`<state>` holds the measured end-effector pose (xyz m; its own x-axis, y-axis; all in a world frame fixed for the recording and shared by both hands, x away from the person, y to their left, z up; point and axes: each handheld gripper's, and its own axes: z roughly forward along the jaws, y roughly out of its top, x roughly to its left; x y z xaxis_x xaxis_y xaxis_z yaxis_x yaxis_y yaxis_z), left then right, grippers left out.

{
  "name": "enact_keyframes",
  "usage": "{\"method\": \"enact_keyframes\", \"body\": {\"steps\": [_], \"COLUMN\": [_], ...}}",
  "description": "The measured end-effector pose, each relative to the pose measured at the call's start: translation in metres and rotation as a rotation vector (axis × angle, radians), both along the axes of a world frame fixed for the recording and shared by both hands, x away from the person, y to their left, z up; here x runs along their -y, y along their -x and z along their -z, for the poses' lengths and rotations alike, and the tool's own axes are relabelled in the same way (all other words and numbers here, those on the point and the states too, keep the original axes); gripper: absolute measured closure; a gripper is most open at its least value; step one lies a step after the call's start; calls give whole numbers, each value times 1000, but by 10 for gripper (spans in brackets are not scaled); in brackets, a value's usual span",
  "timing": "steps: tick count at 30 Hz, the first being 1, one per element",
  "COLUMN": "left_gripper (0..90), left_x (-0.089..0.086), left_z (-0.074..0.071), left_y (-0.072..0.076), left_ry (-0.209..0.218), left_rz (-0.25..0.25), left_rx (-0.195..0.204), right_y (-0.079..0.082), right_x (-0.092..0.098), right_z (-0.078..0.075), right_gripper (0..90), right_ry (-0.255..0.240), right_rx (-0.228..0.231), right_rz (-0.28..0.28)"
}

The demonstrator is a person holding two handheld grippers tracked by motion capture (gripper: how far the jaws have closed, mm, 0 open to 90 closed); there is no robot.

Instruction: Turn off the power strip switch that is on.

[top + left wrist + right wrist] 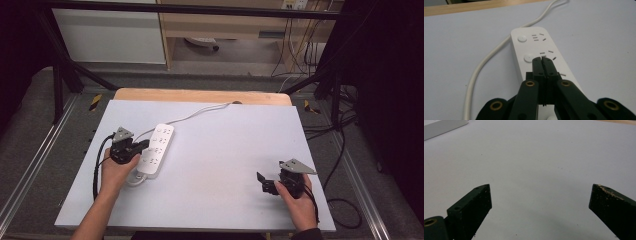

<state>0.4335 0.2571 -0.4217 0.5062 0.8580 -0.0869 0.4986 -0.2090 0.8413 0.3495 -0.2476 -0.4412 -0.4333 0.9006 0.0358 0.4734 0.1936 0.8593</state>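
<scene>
My left claw (541, 60), pinched fully together and gripping nothing, hovers tip-down over the white power strip (156, 149) running lengthwise toward upper right at centre-left of the bench (225, 150), while my right claw (264, 182) idles wide open, empty, lower right.

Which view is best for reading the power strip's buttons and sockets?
Left gripper view: the power strip lies close, round buttons and socket slots sharp, shut left tongs over it. High view shows the whole strip small, with its cord. Right gripper view catches just a corner.
</scene>
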Motion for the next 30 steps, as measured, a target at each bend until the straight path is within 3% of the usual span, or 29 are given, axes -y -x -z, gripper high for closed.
{"method": "enact_keyframes", "body": {"steps": [5, 30], "left_gripper": [900, 900], "left_x": [2, 5], "left_z": [5, 11], "left_y": [-1, -5], "left_ry": [-11, -50], "left_rz": [0, 2], "left_rx": [-17, -22], "right_y": [0, 1], "right_x": [0, -1], "right_z": [0, -1], "right_gripper": [50, 43], "right_ry": [0, -19], "right_rx": [-3, -34], "right_rz": [0, -5]}}
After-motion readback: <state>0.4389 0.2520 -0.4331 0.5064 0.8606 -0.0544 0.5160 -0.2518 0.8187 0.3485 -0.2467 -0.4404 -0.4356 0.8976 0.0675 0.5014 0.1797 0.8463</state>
